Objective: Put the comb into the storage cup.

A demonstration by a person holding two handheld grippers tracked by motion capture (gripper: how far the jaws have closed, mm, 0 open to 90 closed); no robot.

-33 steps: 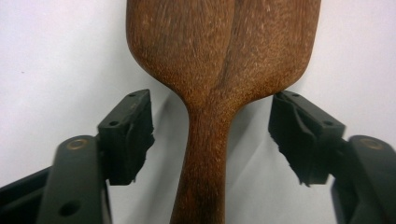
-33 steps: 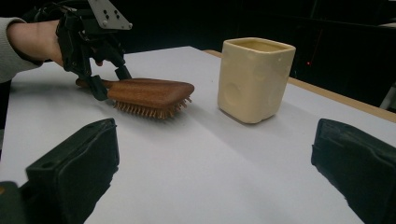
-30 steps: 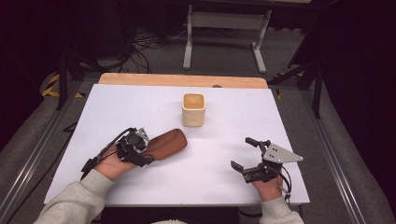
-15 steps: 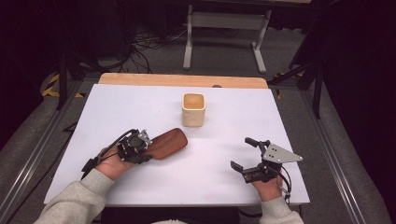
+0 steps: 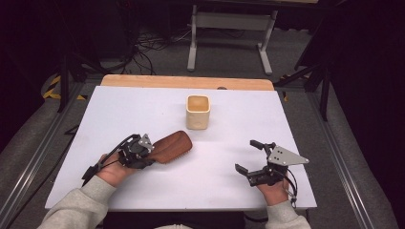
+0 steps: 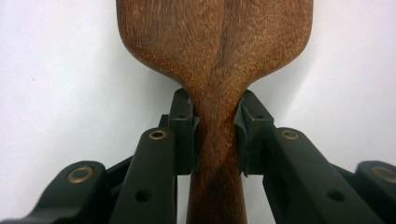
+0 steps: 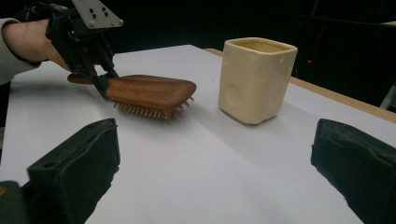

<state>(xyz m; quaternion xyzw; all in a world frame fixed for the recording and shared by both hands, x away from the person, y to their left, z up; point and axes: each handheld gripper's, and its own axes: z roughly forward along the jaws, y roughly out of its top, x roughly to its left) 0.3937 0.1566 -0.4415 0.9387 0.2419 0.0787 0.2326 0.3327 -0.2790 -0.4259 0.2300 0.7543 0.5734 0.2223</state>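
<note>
Hairbrush (image 5: 169, 147) gripped at the neck by the left tongs (image 6: 215, 133), bristles down, near the counter's (image 5: 296, 124) left front.

We note both jaws pressed against the narrow neck where handle widens into head; in the right gripper view the bristles sit at or just above the white surface, and we cannot tell which. Right tongs (image 5: 252, 159) stand wide apart with nothing between them, well clear to the right. We judge the chief risk to be rotation: the neck is smooth and tapered, so the heavier head could pivot or slip forward once lifted. Cream cup (image 5: 197, 112) stands upright beyond the brush, apart from it; its mouth is open, and we see nothing inside from above.
</note>
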